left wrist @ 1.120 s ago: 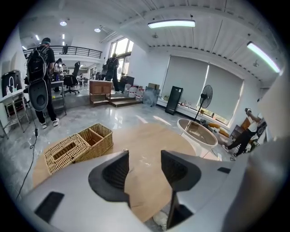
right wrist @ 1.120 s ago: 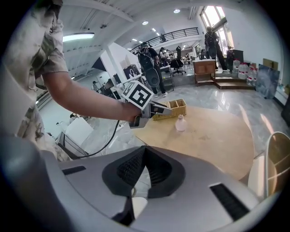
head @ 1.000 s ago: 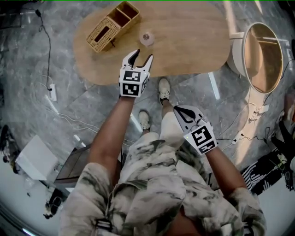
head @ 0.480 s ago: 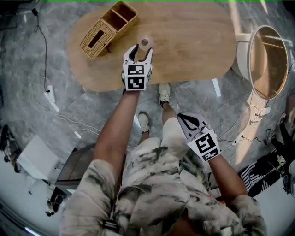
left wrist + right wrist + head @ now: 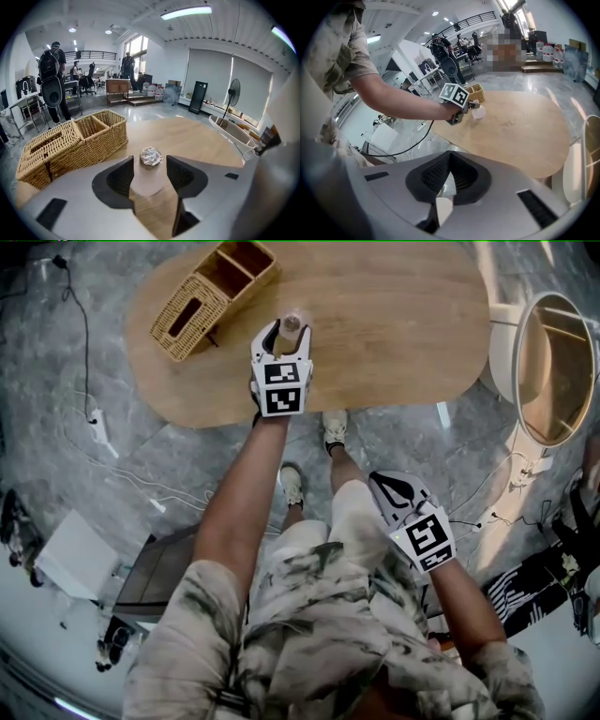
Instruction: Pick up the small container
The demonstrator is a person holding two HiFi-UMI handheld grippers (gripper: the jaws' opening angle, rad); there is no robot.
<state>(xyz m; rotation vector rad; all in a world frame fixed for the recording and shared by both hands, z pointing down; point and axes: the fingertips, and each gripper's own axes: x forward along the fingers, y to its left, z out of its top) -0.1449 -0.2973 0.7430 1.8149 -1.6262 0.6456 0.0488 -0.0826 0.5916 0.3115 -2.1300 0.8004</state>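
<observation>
The small container (image 5: 292, 323), a pale cup with a crinkled foil lid (image 5: 151, 156), stands on the oval wooden table (image 5: 394, 315). My left gripper (image 5: 289, 333) is open, and the cup sits between its two jaws; the jaws are wide, and I cannot tell whether they touch its sides. The right gripper view shows the cup (image 5: 478, 111) just beyond the left gripper (image 5: 465, 106). My right gripper (image 5: 389, 486) is shut on nothing, held low over the floor beside the person's leg, well short of the table.
A wicker basket (image 5: 211, 292) with compartments sits on the table left of the cup, close to the left jaw (image 5: 70, 143). A round white-rimmed stand (image 5: 548, 367) is right of the table. Cables and a power strip (image 5: 94, 418) lie on the marble floor at left.
The left gripper has moved forward over the table edge, and the cup now sits between its jaws. The right gripper has stayed low and shut.
</observation>
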